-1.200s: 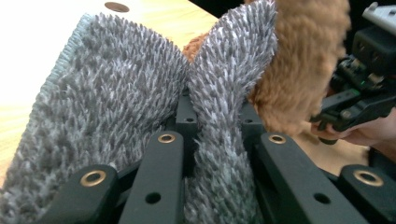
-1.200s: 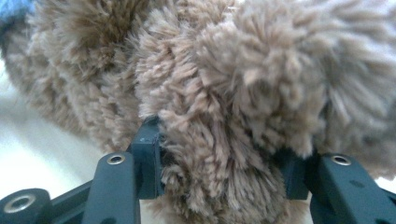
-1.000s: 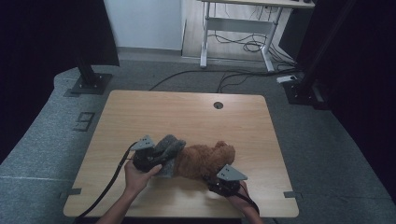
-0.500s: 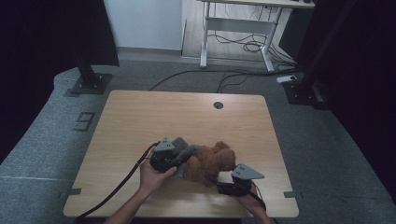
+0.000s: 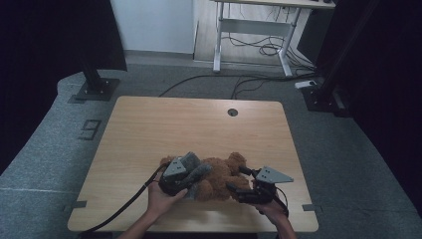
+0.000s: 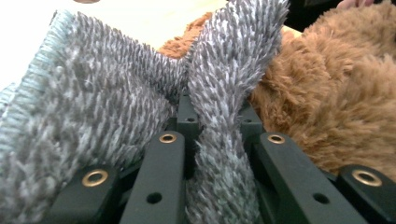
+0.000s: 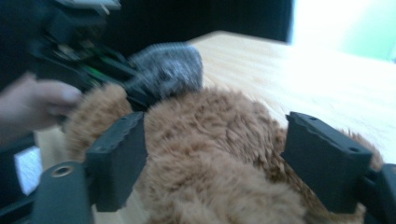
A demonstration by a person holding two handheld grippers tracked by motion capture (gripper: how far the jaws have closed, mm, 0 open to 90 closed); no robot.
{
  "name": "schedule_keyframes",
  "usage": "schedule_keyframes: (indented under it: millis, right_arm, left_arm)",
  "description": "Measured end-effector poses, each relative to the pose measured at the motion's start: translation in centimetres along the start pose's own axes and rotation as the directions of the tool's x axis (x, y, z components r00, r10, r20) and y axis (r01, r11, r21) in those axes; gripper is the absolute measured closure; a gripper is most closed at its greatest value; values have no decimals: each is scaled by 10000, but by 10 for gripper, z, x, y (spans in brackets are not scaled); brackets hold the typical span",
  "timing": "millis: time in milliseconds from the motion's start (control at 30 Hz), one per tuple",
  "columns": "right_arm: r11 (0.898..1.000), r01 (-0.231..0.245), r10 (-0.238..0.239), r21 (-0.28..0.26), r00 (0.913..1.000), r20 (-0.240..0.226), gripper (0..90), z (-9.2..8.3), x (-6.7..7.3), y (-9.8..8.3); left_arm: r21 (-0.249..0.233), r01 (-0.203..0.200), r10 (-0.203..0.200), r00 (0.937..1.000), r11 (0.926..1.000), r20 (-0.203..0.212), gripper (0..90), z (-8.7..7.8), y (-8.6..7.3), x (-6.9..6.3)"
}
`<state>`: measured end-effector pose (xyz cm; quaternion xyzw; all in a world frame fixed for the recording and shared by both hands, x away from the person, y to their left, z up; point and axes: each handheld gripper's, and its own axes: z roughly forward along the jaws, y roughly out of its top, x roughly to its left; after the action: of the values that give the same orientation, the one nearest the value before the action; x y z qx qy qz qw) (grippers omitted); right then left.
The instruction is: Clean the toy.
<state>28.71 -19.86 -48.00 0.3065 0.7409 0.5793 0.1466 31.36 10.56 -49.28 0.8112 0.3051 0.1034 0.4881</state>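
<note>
Left gripper view has the left gripper's (image 6: 205, 140) fingers clamped on a grey, fuzzy knitted cloth (image 6: 93, 121); the right gripper's (image 7: 229, 158) fingers, just opening, stand wide around the brown plush teddy bear (image 5: 224, 174) lying near the worktop's (image 5: 199, 124) front edge; dressing seems barely begun

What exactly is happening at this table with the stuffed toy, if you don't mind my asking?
A person works a brown plush toy lying near the front edge of the wooden table. The left gripper is shut on a grey fuzzy cloth against the toy. The right gripper has just been opening; its jaws now straddle the plush body.
</note>
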Motion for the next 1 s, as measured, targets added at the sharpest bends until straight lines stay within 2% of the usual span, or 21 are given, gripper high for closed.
schedule_keyframes:
  millis: [133, 167, 267, 400, 567, 700, 767, 833, 867, 933, 1000]
  right_arm:
    - [9940, 231, -263, 1073, 9992, 285, 254, 19, 2, -8]
    - [9908, 186, -224, 1342, 9994, 267, 291, 25, 2, -14]
    - [9854, -13, -20, 1704, 9998, 191, 354, 38, 3, -28]
    - [9867, -182, 106, 1618, 9988, 477, 409, 44, 5, -34]
    - [9882, 221, -396, 1513, 9928, 1135, 448, 56, 9, -36]
    - [9914, 286, -491, 1278, 9858, 1604, 458, 71, 4, -34]
    - [9917, 306, -512, 1247, 9849, 1656, 463, 77, 2, -31]
    - [9923, 407, -602, 1171, 9839, 1685, 465, 79, 2, -31]
    - [9918, 524, -715, 1166, 9836, 1654, 465, 79, 4, -32]
    - [9892, 826, -1019, 1210, 9813, 1635, 464, 79, 8, -33]
    - [9864, 1035, -1246, 1276, 9776, 1699, 459, 79, 13, -33]
  left_arm:
    - [-151, -173, 171, 9998, 9997, -120, 778, 1, -2, 0]
    - [-189, -223, 220, 9996, 9996, -169, 778, 1, -2, -1]
    - [-298, -371, 363, 9990, 9989, -274, 778, 3, -5, 0]
    - [-447, -356, 346, 9991, 9984, -241, 778, 7, -5, 5]
    - [-439, -258, 245, 9992, 9987, -303, 776, 11, 0, 17]
    - [-51, 235, -237, 9992, 9997, -332, 772, 14, 14, 34]
    - [153, 498, -493, 9983, 9986, -315, 769, 11, 24, 38]
    - [199, 443, -437, 9986, 9988, -288, 768, 7, 35, 36]
    - [74, 430, -429, 9989, 9990, -169, 769, 6, 41, 33]
    - [-137, 361, -359, 9993, 9993, 143, 770, 6, 52, 23]
    - [-94, 120, -117, 9993, 9999, 345, 770, 12, 61, 9]
